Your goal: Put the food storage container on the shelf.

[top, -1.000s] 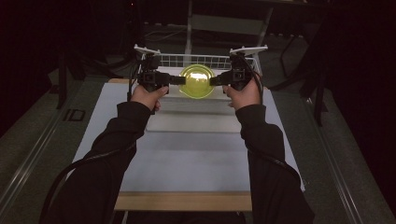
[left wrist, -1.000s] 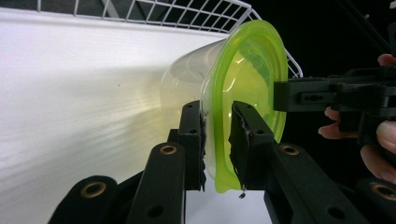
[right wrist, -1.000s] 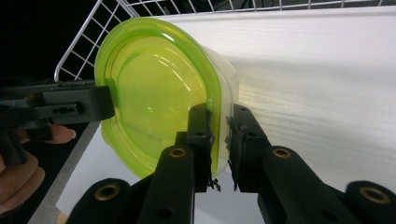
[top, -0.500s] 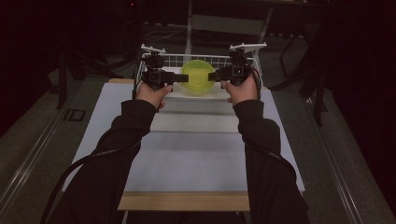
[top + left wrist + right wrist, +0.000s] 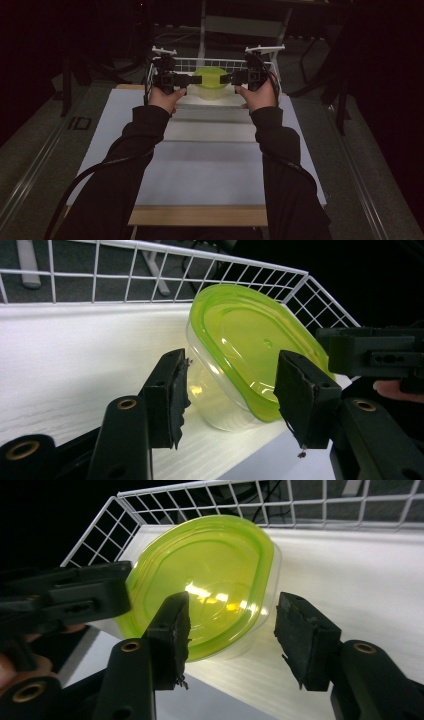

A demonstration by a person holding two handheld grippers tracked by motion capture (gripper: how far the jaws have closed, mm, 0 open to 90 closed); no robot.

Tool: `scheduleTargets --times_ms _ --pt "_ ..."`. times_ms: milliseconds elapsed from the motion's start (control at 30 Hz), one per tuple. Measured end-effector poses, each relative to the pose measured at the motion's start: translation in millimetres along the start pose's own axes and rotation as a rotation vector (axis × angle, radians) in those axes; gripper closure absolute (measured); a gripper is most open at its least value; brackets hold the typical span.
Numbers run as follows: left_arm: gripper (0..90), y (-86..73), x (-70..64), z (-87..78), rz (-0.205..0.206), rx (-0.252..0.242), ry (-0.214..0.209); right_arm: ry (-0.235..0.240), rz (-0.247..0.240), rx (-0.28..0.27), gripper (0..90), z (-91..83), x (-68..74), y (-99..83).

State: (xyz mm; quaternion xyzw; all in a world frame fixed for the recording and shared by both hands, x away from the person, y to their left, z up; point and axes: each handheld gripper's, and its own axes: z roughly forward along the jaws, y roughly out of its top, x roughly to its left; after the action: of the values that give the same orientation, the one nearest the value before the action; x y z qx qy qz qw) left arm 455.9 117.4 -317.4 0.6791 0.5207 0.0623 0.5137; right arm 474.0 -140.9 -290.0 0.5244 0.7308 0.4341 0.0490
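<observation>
Green-lidded container point(image 5: 210, 82) sits in the wire basket point(image 5: 215, 63) on the counter point(image 5: 200, 165), flanked by left gripper point(image 5: 189, 79) and right gripper point(image 5: 226, 78), fingers spread wide, apparently releasing it.

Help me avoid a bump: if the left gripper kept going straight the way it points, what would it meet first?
Most likely the green-lidded container, which sits right between and beyond the open jaws of the left gripper. The right gripper lies farther off on the container's other side; depth is hard to judge.

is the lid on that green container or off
On. The green lid sits flush on the clear container, which rests inside the wire basket.
</observation>
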Motion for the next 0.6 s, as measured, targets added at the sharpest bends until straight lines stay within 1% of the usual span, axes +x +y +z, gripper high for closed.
scheduleTargets --times_ms 67,100,133,167,233,267,333,400,433,467,500,533,567,600 --pt "46.3 0.5 -0.8 -4.2 0.003 -0.006 0.014 0.004 -0.019 -0.020 43.1 -3.1 0.1 0.1" --pt "46.3 0.4 -1.6 -6.4 0.005 -0.010 0.002 0.005 -0.027 -0.020 42.4 -4.6 0.5 -0.2" --pt "46.3 0.1 -3.1 -8.0 0.016 -0.007 0.006 0.009 -0.036 -0.022 40.4 -6.3 0.9 -0.8" --pt "46.2 -0.4 -4.9 -9.9 0.027 -0.008 0.013 0.002 -0.050 -0.025 40.1 -8.0 1.7 -1.7" --pt "43.8 -1.6 -7.7 -12.7 0.041 -0.007 0.003 0.006 -0.070 -0.027 38.6 -12.1 2.8 -4.3" --pt "43.8 -2.7 -9.7 -14.8 0.051 -0.008 0.006 0.004 -0.080 -0.027 38.5 -13.7 2.7 -5.3" --pt "43.8 -5.6 -11.3 -18.5 0.048 -0.022 -0.008 0.005 -0.082 -0.036 38.4 -19.1 1.9 -9.0" --pt "43.8 -9.5 -12.1 -21.1 0.057 -0.020 -0.021 0.007 -0.085 -0.050 38.5 -24.1 0.6 -13.1" --pt "43.8 -12.1 -12.4 -22.4 0.061 -0.027 -0.016 0.006 -0.089 -0.051 38.5 -25.9 0.1 -15.4" --pt "43.8 -14.7 -12.0 -23.4 0.064 -0.030 -0.021 0.008 -0.096 -0.053 38.5 -27.5 -0.1 -18.3" --pt "43.8 -17.9 -11.3 -24.7 0.066 -0.037 -0.038 0.009 -0.104 -0.060 38.9 -29.0 -0.2 -21.5" --pt "42.9 -21.4 -11.4 -25.9 0.069 -0.046 -0.038 0.008 -0.115 -0.061 39.9 -30.3 0.2 -25.2" --pt "41.4 -21.4 -11.4 -25.9 0.069 -0.046 -0.038 0.008 -0.115 -0.061 39.9 -30.3 0.2 -25.2" --pt "41.4 -28.8 -11.9 -28.4 0.079 -0.061 -0.067 0.015 -0.128 -0.062 39.2 -31.5 0.7 -29.3"
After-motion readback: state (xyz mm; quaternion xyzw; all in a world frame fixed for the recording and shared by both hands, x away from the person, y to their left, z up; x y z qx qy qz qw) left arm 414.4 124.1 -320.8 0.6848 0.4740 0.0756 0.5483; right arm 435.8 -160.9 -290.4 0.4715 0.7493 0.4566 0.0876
